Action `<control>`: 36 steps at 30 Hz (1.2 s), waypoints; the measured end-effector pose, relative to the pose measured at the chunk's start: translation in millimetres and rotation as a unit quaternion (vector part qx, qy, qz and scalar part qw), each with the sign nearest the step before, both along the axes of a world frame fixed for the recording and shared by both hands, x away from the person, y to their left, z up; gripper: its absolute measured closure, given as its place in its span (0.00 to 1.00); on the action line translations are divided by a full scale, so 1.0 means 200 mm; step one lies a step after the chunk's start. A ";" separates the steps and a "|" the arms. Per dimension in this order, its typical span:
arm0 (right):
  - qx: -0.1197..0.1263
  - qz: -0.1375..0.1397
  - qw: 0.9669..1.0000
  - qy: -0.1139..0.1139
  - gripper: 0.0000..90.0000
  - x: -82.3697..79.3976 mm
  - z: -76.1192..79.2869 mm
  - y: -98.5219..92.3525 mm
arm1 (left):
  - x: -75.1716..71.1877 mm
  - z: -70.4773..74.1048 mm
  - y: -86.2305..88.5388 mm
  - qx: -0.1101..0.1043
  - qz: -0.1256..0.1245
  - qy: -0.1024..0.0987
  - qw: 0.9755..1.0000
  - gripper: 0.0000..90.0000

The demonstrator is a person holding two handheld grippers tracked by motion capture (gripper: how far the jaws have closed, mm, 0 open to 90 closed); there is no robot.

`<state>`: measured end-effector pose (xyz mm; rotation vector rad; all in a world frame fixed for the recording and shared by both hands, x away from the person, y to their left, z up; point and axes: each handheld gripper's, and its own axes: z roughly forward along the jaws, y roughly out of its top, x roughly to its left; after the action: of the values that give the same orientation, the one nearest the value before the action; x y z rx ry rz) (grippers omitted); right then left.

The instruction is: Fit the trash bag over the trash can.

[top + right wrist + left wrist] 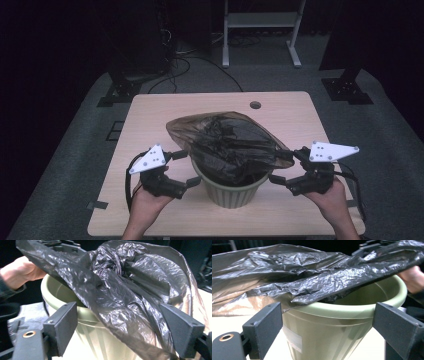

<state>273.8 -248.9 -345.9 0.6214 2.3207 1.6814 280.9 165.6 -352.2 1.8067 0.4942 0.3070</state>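
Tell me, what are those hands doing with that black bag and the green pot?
A person is fitting a black plastic bag into a green pot on the table. The bag lies crumpled across the pot's top, not yet pushed in. The left tongs and right tongs sit on either side of the pot, both open, gripping nothing.

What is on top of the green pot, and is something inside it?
A crumpled black plastic bag lies over the green pot, part of it sagging inside. The left gripper view shows bare inner wall under the bag. The pot's bottom is covered, so any contents cannot be seen.
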 end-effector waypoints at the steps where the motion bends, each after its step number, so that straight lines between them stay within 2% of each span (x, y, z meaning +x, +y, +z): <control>1: -0.003 -0.007 1.000 -0.001 0.19 0.02 0.00 0.00 | 0.03 0.00 -0.01 0.001 0.008 -0.003 1.000 0.09; 3: -0.007 -0.023 1.000 0.000 0.19 0.09 -0.01 0.00 | 0.07 0.01 -0.01 -0.005 0.020 -0.005 1.000 0.11; 5: -0.007 -0.026 1.000 0.002 0.19 0.10 -0.01 0.00 | 0.09 0.03 -0.01 -0.019 0.024 -0.005 1.000 0.11; 6: -0.005 -0.029 1.000 0.001 0.19 0.12 -0.01 0.00 | 0.08 0.07 -0.01 -0.020 0.028 -0.020 0.999 0.11; 7: -0.002 -0.031 1.000 -0.001 0.20 0.12 -0.01 0.00 | 0.08 0.07 -0.01 -0.020 0.028 -0.020 0.999 0.11; 10: 0.004 -0.034 0.999 -0.002 0.20 0.12 0.01 -0.02 | 0.06 0.15 -0.03 -0.022 0.027 -0.049 0.998 0.13; 11: 0.006 -0.034 0.999 -0.003 0.20 0.12 0.01 -0.02 | 0.06 0.15 -0.03 -0.022 0.027 -0.049 0.998 0.13; 15: 0.010 -0.034 0.999 -0.001 0.20 0.11 0.02 -0.04 | 0.03 0.22 -0.10 -0.016 0.003 -0.059 0.998 0.13; 19: 0.011 -0.034 0.999 0.001 0.20 0.11 0.03 -0.04 | 0.00 0.24 -0.15 -0.008 -0.015 -0.066 0.998 0.13; 21: 0.010 -0.034 0.999 0.001 0.20 0.11 0.03 -0.04 | -0.01 0.24 -0.19 0.007 -0.023 -0.065 0.998 0.14; 23: 0.012 -0.033 0.999 0.001 0.21 0.11 0.04 -0.04 | 0.00 0.24 -0.24 0.029 -0.025 -0.076 0.996 0.23; 24: 0.014 -0.032 0.999 0.000 0.21 0.11 0.04 -0.04 | 0.00 0.24 -0.24 0.029 -0.025 -0.076 0.996 0.30; 25: 0.014 -0.032 0.999 0.000 0.21 0.11 0.04 -0.04 | 0.01 0.23 -0.24 0.032 -0.032 -0.074 0.996 0.30; 26: 0.016 -0.030 0.999 0.001 0.22 0.10 0.04 -0.03 | 0.02 0.23 -0.25 0.035 -0.045 -0.072 0.996 0.59; 27: 0.016 -0.030 0.999 0.001 0.22 0.10 0.04 -0.03 | 0.03 0.23 -0.25 0.041 -0.050 -0.071 0.995 0.59; 28: 0.015 -0.030 0.999 0.002 0.22 0.10 0.03 -0.03 | 0.03 0.23 -0.25 0.046 -0.057 -0.069 0.995 0.82; 29: 0.014 -0.030 0.999 0.004 0.22 0.10 0.03 -0.03 | 0.03 0.23 -0.25 0.051 -0.065 -0.068 0.994 0.91; 30: 0.014 -0.030 0.999 0.004 0.22 0.10 0.03 -0.03 | 0.03 0.23 -0.25 0.053 -0.069 -0.067 0.994 0.91; 31: 0.014 -0.029 0.999 0.004 0.23 0.10 0.03 -0.03 | 0.03 0.23 -0.25 0.054 -0.074 -0.065 0.994 0.99; 33: 0.013 -0.028 1.000 0.004 0.24 0.10 0.03 -0.03 | 0.02 0.23 -0.24 0.058 -0.082 -0.058 0.993 1.00; 35: 0.015 -0.025 1.000 0.008 0.26 0.10 0.03 -0.03 | -0.01 0.24 -0.22 0.051 -0.091 -0.055 0.993 1.00; 36: 0.016 -0.020 1.000 0.009 0.32 0.08 0.03 -0.03 | -0.02 0.24 -0.20 0.043 -0.099 -0.051 0.993 1.00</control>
<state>290.5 -255.9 -340.2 0.6870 2.2838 1.7045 276.1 125.4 -303.6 1.8956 0.2308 0.2857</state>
